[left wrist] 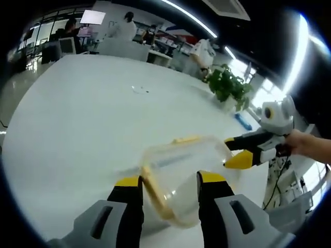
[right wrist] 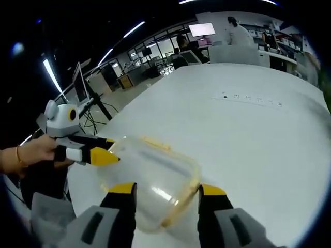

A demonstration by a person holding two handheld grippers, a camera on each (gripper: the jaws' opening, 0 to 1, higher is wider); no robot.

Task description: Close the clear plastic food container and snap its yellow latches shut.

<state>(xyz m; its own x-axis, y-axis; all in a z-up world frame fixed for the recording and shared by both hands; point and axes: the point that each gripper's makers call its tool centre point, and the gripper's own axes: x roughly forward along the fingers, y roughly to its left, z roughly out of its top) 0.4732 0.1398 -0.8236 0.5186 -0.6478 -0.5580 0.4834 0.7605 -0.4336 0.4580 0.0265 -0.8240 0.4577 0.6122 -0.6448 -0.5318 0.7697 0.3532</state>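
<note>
Large white bench (left wrist: 93,108), glossy, in an open-plan office with ceiling strip lights; people sit and stand at desks with monitors beyond its far edge. A potted plant (left wrist: 230,85) stands near the bench's far right edge in the left gripper view, a small blue object (left wrist: 242,121) lies just in front of it, and a small thin item (left wrist: 138,90) lies mid-bench, too small to identify. The clear plastic food container (left wrist: 183,173) with yellow trim sits between the two hand-held grippers. Left hand-held gripper (left wrist: 168,188): jaws set moderately wide, straddling the container's near rim; contact with the pads cannot be told. In the same view the right hand-held gripper (left wrist: 243,152) enters from the right, held by a hand (left wrist: 305,144), its yellow tips at the container's far side with a corner between them. Right gripper view: right hand-held gripper (right wrist: 166,199) jaws apart around the container (right wrist: 155,181); firm grip cannot be told. Left hand-held gripper (right wrist: 106,152) comes in from the left, tips touching the container's edge. Latch state is unclear.
</note>
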